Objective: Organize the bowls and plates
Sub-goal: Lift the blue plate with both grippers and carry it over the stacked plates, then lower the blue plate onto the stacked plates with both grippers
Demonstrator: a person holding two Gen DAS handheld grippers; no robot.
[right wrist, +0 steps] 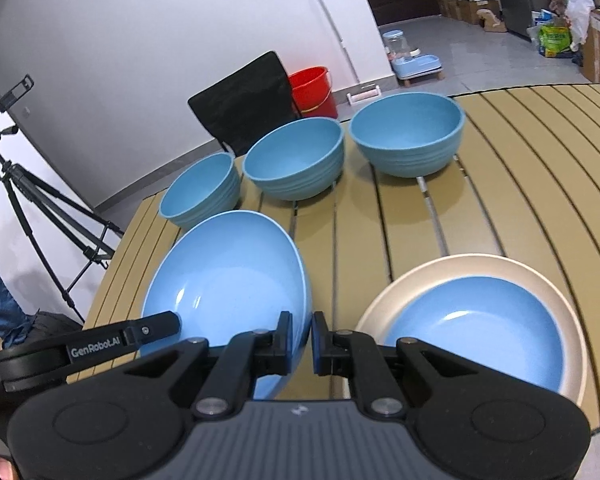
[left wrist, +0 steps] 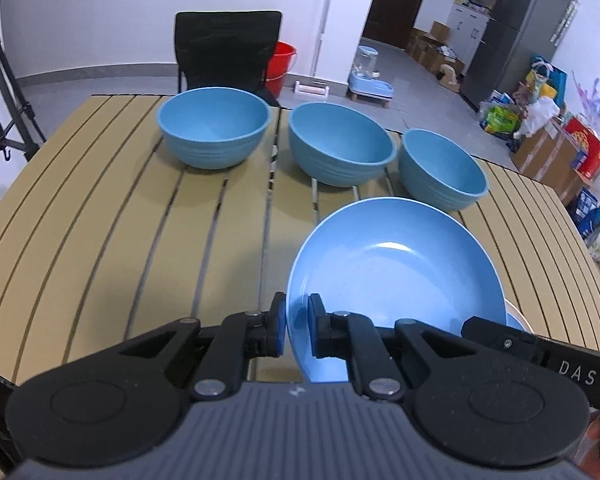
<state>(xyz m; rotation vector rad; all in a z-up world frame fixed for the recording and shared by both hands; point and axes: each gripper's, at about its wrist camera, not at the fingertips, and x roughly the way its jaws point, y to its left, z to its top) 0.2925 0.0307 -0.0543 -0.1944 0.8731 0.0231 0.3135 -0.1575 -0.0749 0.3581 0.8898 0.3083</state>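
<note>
Both black tools lean forward and down over the tan slatted desk point(left wrist: 100, 208), and we hold one shallow glossy blue plate point(left wrist: 396, 272) between them. Our left tool point(left wrist: 297, 328) is nearly closed, pinching the plate's left rim; our right tool point(right wrist: 302, 340) is nearly closed on its opposite rim. The plate is tilted, lifted above the desk. Just beside it a second blue plate point(right wrist: 476, 328) lies inside a beige plate point(right wrist: 388, 300). Behind stand three blue ribbed bowls point(left wrist: 214, 128). We read "DAS" point(left wrist: 577, 378) and "GenRobot.AI" point(right wrist: 95, 350) on the tools.
</note>
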